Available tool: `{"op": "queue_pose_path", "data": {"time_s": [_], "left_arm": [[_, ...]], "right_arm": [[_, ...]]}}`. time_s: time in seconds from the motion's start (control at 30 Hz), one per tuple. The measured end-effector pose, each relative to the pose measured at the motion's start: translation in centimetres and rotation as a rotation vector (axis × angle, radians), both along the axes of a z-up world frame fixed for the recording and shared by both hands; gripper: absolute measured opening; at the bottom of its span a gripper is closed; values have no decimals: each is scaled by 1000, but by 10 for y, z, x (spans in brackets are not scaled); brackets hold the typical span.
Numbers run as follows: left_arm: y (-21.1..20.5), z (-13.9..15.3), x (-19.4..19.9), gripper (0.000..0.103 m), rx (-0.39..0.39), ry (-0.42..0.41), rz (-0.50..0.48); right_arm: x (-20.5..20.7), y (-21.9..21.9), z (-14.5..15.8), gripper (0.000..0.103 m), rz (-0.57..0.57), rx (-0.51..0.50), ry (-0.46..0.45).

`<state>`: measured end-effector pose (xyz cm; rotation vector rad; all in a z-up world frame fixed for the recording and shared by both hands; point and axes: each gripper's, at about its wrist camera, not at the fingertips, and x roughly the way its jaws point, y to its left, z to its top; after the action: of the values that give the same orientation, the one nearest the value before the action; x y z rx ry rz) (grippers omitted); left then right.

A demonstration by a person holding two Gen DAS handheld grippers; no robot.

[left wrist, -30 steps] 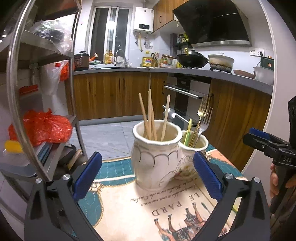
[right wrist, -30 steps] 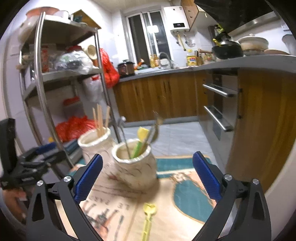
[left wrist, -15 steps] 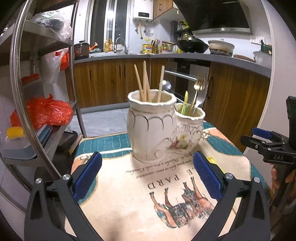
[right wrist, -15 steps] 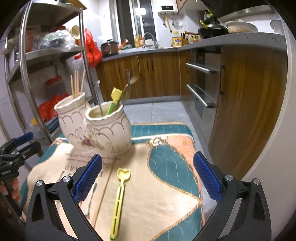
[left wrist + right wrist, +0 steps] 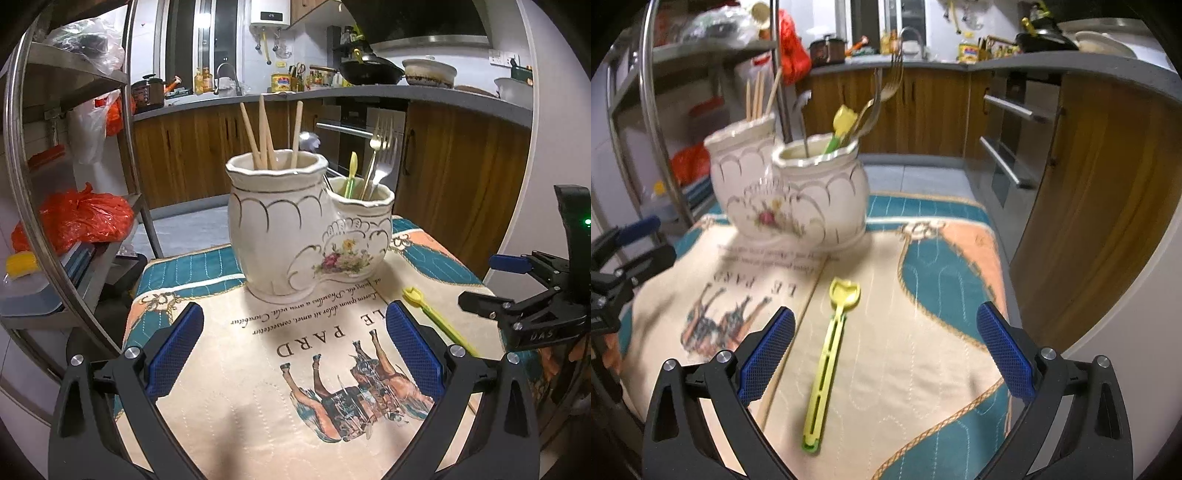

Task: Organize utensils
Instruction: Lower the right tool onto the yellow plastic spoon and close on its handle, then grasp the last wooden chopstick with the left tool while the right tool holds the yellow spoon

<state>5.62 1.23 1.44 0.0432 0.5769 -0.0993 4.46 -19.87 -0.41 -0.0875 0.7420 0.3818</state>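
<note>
Kitchen setting: wood cabinets behind, metal rack off the table's left side. Small table under a printed cloth carries a white double-pot holder near its far edge. Taller pot holds chopsticks; lower pot holds forks and a yellow-green piece.

Loose item: yellow-green plastic spoon lying flat on the cloth, bowl end toward the holder, near the right edge (just beside a single chopstick, as best I can tell).

Right gripper: jaws wide apart, empty, hanging above the spoon's handle. Left gripper: also wide, empty, over the near middle of the cloth.

Handling estimate: spoon looks light, stiff, thin and slotted; likely to skid on the fabric. Best pinched across the narrow handle at mid-length. Holder is ceramic, so breakable; avoid knocking it.

Change versus half a second ago: right camera sits lower and closer, with the spoon now centred between the fingers. Left view has pulled back slightly; spoon now visible there.
</note>
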Motion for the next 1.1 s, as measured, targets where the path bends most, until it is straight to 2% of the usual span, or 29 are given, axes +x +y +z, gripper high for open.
{"op": "queue_pose_path", "data": {"time_s": [0.2,0.33,0.37,0.43,0.7,0.8,0.93,1.1], "left_arm": [[-6,-5,0,97,5,17,-19],[-9,-6,0,97,8,24,-27],[-9,-7,0,97,8,26,-27],[-9,-7,0,97,6,29,-26],[-9,-6,0,97,-2,34,-31],[-14,-7,0,97,3,37,-42],[-22,-8,1,97,13,45,-52],[-36,-10,2,97,29,57,-72]], "right_arm": [[2,10,-11,98,36,-53,50],[2,17,-14,93,49,-63,66],[3,18,-14,90,53,-67,68],[4,21,-15,71,63,-76,82],[10,34,-20,33,121,-48,164],[10,38,-23,28,125,-55,167],[11,39,-22,11,131,-53,166],[9,32,-18,11,131,-28,142]]}}
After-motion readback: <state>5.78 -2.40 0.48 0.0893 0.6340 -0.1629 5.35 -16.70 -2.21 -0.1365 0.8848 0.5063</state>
